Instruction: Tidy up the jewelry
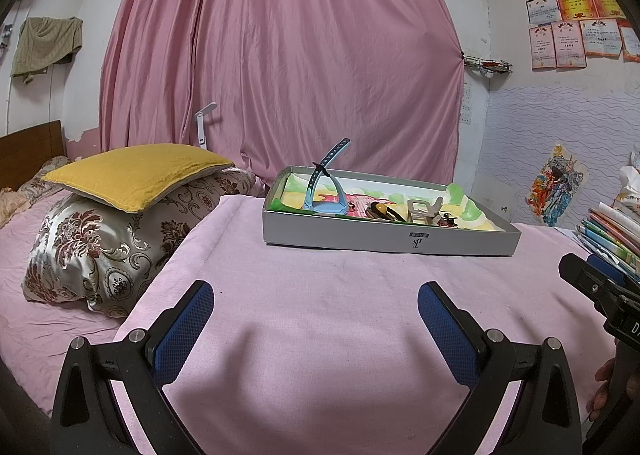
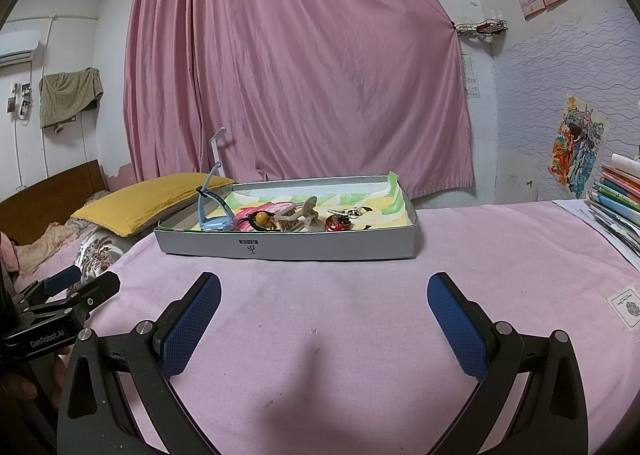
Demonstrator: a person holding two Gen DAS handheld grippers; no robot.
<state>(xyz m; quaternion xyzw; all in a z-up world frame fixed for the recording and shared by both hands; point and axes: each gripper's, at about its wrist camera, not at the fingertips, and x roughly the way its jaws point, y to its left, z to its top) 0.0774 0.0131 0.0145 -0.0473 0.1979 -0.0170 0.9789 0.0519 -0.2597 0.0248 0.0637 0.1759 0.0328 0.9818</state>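
A shallow grey box [image 1: 392,242] [image 2: 288,249] stands on the pink sheet ahead of both grippers. Inside lie a light-blue watch with its strap arched up [image 1: 326,191] [image 2: 214,211], a dark hair tie with a yellow bead [image 1: 380,211] [image 2: 262,218], a beige claw clip [image 1: 424,211] [image 2: 298,217] and a red piece with a small metal piece beside it [image 2: 340,221]. My left gripper [image 1: 316,305] is open and empty over the sheet, well short of the box. My right gripper [image 2: 324,295] is open and empty, also short of the box.
A yellow pillow [image 1: 136,175] on a floral pillow [image 1: 104,247] lies left of the box. A stack of books [image 2: 616,203] sits at the right. A pink curtain [image 1: 280,55] hangs behind. A wooden headboard [image 2: 52,199] is far left.
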